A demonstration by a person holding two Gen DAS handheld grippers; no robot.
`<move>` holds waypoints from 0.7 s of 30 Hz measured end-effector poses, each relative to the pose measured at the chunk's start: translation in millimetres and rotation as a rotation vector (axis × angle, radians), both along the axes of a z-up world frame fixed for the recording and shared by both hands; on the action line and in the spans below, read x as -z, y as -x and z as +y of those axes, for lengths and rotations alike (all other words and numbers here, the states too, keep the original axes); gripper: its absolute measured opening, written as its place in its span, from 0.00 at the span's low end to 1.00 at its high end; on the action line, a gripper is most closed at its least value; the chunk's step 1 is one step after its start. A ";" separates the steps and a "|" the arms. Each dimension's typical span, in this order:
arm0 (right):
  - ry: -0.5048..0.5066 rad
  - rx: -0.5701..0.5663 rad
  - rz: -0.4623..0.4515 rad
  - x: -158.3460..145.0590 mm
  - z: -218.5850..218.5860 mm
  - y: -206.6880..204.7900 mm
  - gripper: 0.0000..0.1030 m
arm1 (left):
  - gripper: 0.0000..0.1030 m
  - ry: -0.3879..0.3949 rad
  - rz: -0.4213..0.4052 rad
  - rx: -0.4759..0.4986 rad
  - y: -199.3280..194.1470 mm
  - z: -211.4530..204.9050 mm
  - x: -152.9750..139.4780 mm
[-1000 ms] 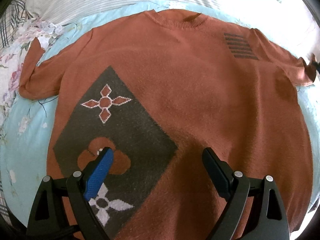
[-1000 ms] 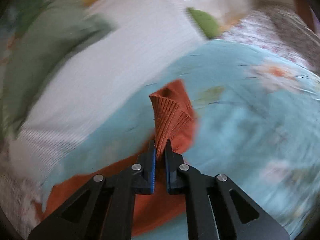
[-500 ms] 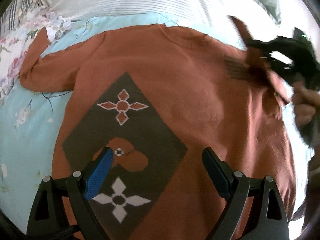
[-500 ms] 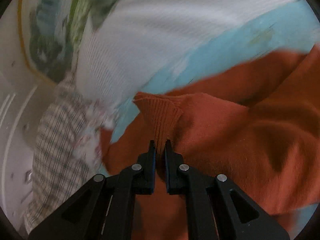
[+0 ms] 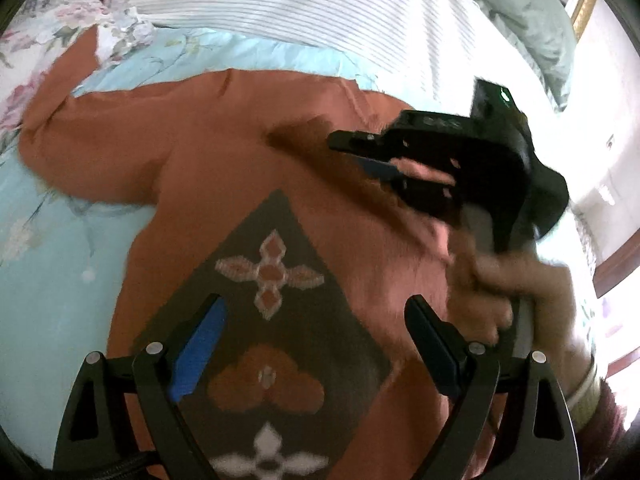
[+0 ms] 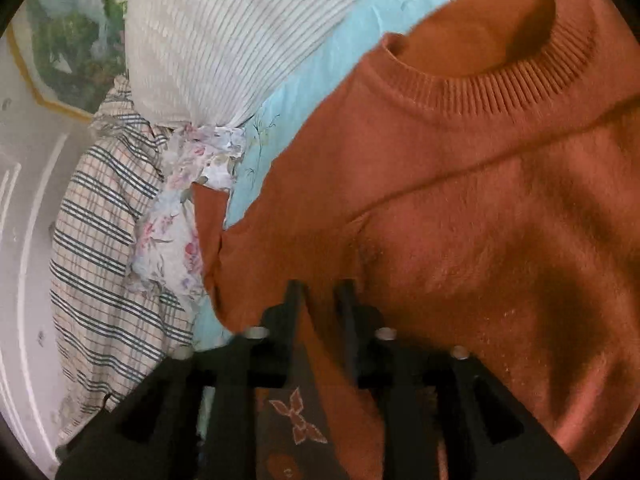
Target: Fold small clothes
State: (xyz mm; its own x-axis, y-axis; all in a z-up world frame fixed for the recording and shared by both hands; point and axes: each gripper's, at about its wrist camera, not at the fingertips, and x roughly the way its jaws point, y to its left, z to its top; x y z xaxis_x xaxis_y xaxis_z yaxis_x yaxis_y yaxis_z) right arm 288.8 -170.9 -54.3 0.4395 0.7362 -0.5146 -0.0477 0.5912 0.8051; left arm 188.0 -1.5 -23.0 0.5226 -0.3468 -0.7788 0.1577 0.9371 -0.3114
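Observation:
An orange knit sweater [image 5: 224, 152] with a dark diamond pattern [image 5: 280, 320] lies face up on a light blue floral sheet [image 5: 52, 264]. My left gripper [image 5: 316, 332] hovers open over the diamond with nothing between its fingers. The sweater's right sleeve [image 5: 360, 196] is folded across the chest. My right gripper [image 5: 360, 152], held by a person's hand [image 5: 500, 280], is low over that sleeve. In the right wrist view the right gripper [image 6: 320, 296] has its jaws opening; orange knit shows in the gap and the pads do not press it. The ribbed collar [image 6: 500, 80] lies beyond.
A striped white pillow [image 5: 280, 4] lies past the collar, a grey-green pillow [image 5: 532, 12] to its right. Plaid cloth [image 6: 100, 240] and floral cloth [image 6: 176, 232] bunch by the spread left sleeve [image 5: 80, 140]. A framed picture [image 6: 60, 48] hangs on the wall.
The right gripper swept the pinched sleeve from the sheet across the chest and lowered it, and its shut jaws have parted. The left gripper drifted a little over the diamond, still open.

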 end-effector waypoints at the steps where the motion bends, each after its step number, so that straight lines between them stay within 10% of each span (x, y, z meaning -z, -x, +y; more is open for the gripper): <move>1: -0.014 0.008 -0.013 -2.0 -3.6 4.0 0.51 | 0.89 0.008 0.001 0.005 -9.2 -1.4 1.6; 9: -0.017 0.121 -0.151 -49.5 -75.6 83.1 0.54 | 0.85 0.104 0.097 -0.011 -103.5 -16.3 30.2; 12: 0.003 0.194 -0.168 -56.9 -106.8 118.9 0.54 | 0.48 0.091 0.076 -0.024 -124.4 -22.6 34.3; 14: 0.026 0.261 -0.175 -61.1 -131.7 139.7 0.54 | 0.06 0.092 0.073 -0.003 -132.4 -24.7 35.6; 21: 0.229 0.478 -0.125 -65.2 -220.9 163.6 0.54 | 0.05 -0.042 -0.139 -0.073 -117.2 5.3 -2.4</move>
